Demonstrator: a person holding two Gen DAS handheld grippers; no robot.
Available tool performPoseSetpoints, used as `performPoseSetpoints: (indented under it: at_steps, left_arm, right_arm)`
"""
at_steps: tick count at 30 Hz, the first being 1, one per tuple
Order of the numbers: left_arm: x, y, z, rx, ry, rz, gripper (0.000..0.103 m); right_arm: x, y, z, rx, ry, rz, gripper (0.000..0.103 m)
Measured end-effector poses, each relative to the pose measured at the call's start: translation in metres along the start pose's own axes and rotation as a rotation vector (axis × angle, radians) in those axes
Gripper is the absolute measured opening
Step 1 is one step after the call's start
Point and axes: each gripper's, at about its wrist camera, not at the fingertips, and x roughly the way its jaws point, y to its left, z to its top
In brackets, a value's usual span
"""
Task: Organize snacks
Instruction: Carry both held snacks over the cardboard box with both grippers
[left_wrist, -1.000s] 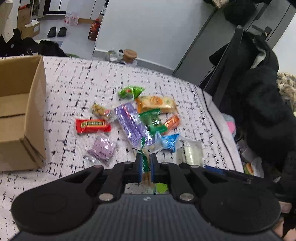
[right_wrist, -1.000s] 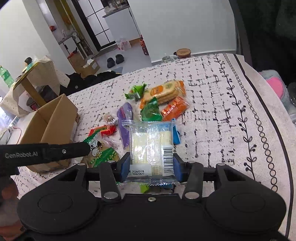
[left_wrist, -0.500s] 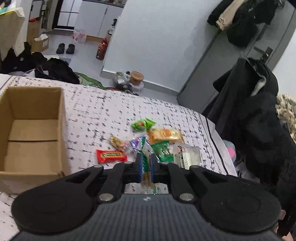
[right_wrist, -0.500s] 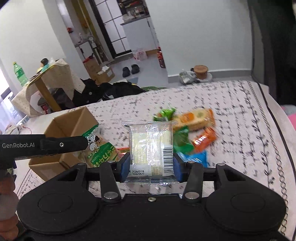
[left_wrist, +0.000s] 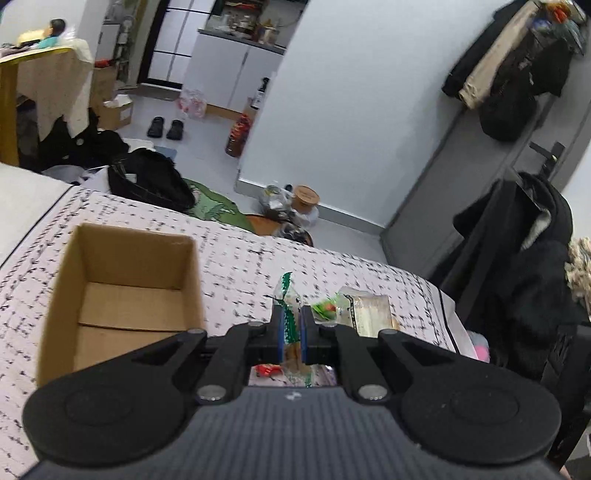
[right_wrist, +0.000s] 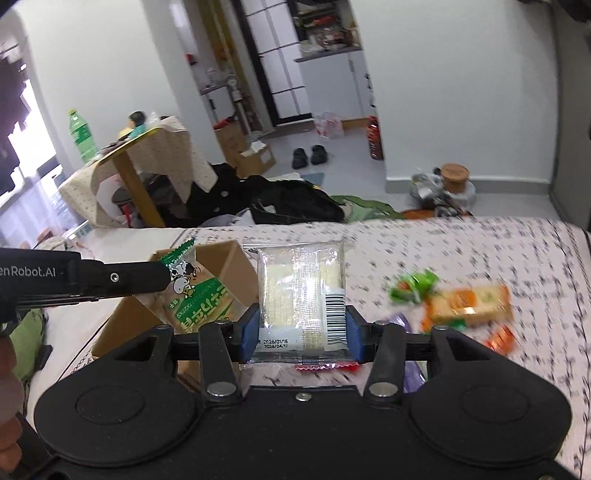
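My left gripper (left_wrist: 291, 332) is shut on a green-and-white snack packet (left_wrist: 289, 295), held edge-on above the bed; in the right wrist view the same packet (right_wrist: 195, 299) with a cow print hangs over the open cardboard box (right_wrist: 221, 266). The box (left_wrist: 122, 291) is empty, at left in the left wrist view. My right gripper (right_wrist: 299, 332) is shut on a clear packet of pale wafers (right_wrist: 301, 295), held above the bed right of the box. Loose snacks remain on the bed: a green packet (right_wrist: 415, 284), an orange cracker pack (right_wrist: 469, 302).
The bed has a white cover with black marks (left_wrist: 236, 258). Its far edge drops to a floor with clothes (left_wrist: 151, 181), a lidded pot (left_wrist: 304, 195) and slippers (left_wrist: 166, 127). A chair with dark coats (left_wrist: 524, 258) stands at right. A covered table (right_wrist: 147, 158) stands at left.
Both grippers have lifted with their packets and swung left toward the box. The snack pile has dropped low and to the right in both views. The left packet now hangs over the box.
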Motion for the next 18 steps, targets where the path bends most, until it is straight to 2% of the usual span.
performPoseSetpoints:
  at_steps: [7,18]
  left_arm:
    - [-0.009,0.022,0.014,0.019,-0.021,0.083,0.007]
    - [-0.003,0.077,0.016,-0.047,-0.015,0.233,0.007]
  right_arm:
    - [0.02,0.027,0.014,-0.048,-0.014,0.067,0.046]
    - [0.048,0.066,0.009,-0.126,0.073,0.154,0.046]
